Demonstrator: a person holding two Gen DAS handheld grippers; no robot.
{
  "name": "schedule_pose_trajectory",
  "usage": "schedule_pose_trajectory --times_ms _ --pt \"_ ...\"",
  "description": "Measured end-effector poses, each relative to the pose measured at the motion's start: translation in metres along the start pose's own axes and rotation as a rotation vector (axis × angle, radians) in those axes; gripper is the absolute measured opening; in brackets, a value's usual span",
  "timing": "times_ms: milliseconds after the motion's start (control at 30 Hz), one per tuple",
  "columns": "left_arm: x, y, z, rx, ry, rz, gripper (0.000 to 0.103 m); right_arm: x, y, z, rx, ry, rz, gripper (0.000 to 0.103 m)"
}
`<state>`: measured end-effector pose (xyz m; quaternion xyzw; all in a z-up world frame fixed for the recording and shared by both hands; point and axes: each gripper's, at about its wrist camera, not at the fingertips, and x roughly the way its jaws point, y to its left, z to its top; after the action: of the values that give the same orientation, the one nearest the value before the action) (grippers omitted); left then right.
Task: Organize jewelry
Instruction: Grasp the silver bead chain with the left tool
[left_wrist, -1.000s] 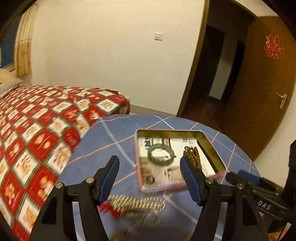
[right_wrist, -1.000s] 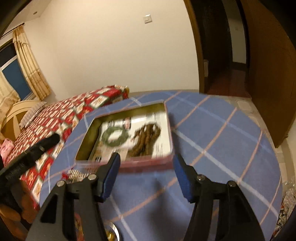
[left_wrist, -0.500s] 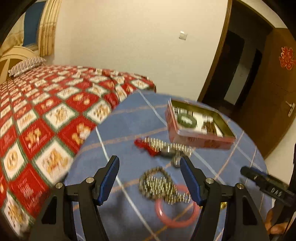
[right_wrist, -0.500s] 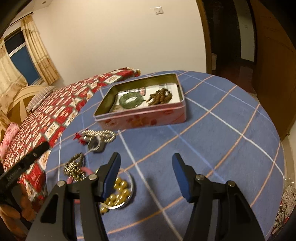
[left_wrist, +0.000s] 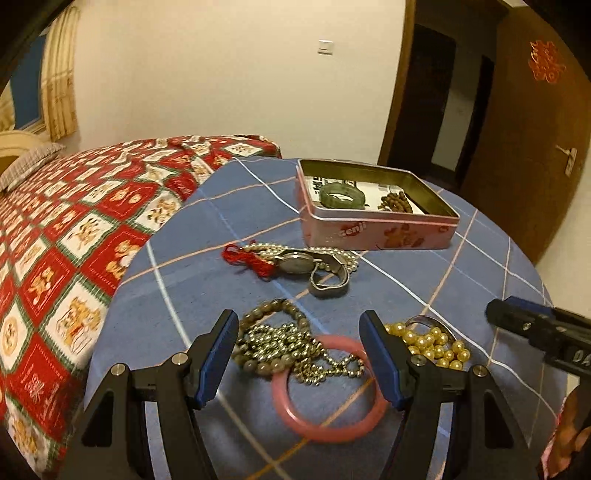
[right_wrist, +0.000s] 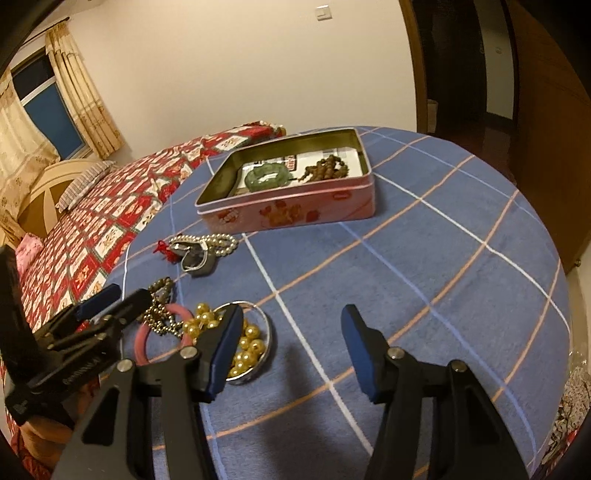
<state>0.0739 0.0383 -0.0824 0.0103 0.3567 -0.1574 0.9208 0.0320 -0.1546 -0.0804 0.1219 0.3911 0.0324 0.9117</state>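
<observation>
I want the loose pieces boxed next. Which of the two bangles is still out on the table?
The pink bangle, lying flat on the blue tablecloth with a bead chain draped over it. The green bangle already sits inside the pink tin.

1. A bed (left_wrist: 74, 229) with a red bear-patterned quilt sits just beside the table.
2. Cream curtains (right_wrist: 85, 99) frame a dark window.
3. A wooden door (left_wrist: 546, 140) bears a red paper-cut.
</observation>
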Motion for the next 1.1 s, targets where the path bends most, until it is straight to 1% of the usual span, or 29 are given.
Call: schedule_pose_trajectory --times_ms 133,167,200,233,267,400,500,567,633,667,767,833,900,1000,1100 --pt "0.012 0.0 -0.001 0.011 0.032 0.031 0.068 -0.001 -0.004 0.0 0.019 -0.002 0.001 0.059" --pt "0.014 0.0 -0.002 0.007 0.042 0.029 0.063 -0.001 -0.005 0.0 0.02 -0.001 0.001 0.059" --pt "0.017 0.001 -0.004 0.004 0.057 0.022 0.053 0.0 -0.005 0.0 0.021 0.0 0.002 0.059" --pt "0.02 0.001 -0.006 0.003 0.077 0.012 0.047 0.0 -0.005 0.0 0.021 0.001 0.002 0.059" --pt "0.022 0.001 -0.008 0.002 0.089 0.015 0.037 0.0 -0.006 0.0 0.024 0.003 0.002 0.059" --pt "0.02 0.008 -0.008 -0.054 0.089 -0.019 0.024 0.0 -0.005 0.0 0.024 0.003 0.004 0.059" --pt "0.014 0.012 -0.007 -0.078 0.065 -0.051 0.019 0.0 -0.005 0.0 0.026 0.003 0.007 0.059" --pt "0.007 0.009 -0.006 -0.066 0.038 -0.068 0.009 0.001 -0.004 0.0 0.026 0.001 0.005 0.059" --pt "0.0 0.007 -0.003 -0.056 0.015 -0.07 0.008 0.001 -0.004 0.0 0.029 0.002 0.007 0.059" --pt "-0.003 0.007 -0.001 -0.055 0.004 -0.077 0.0 0.001 -0.003 0.0 0.03 0.002 0.008 0.059" --pt "-0.015 0.009 0.005 -0.065 -0.039 -0.113 0.0 0.001 -0.003 0.0 0.028 0.002 0.005 0.059" --pt "-0.02 0.011 0.009 -0.062 -0.055 -0.097 0.0 0.0 -0.003 -0.001 0.03 0.0 0.006 0.059" --pt "-0.023 0.014 0.01 -0.065 -0.061 -0.102 0.0 0.0 -0.003 -0.001 0.029 -0.001 0.009 0.059" --pt "-0.022 0.011 0.009 -0.043 -0.039 -0.085 0.0 -0.001 -0.002 -0.001 0.025 0.0 0.012 0.059" --pt "-0.011 0.006 0.004 -0.016 0.024 -0.083 0.001 0.001 -0.002 -0.001 0.027 0.006 0.015 0.059"
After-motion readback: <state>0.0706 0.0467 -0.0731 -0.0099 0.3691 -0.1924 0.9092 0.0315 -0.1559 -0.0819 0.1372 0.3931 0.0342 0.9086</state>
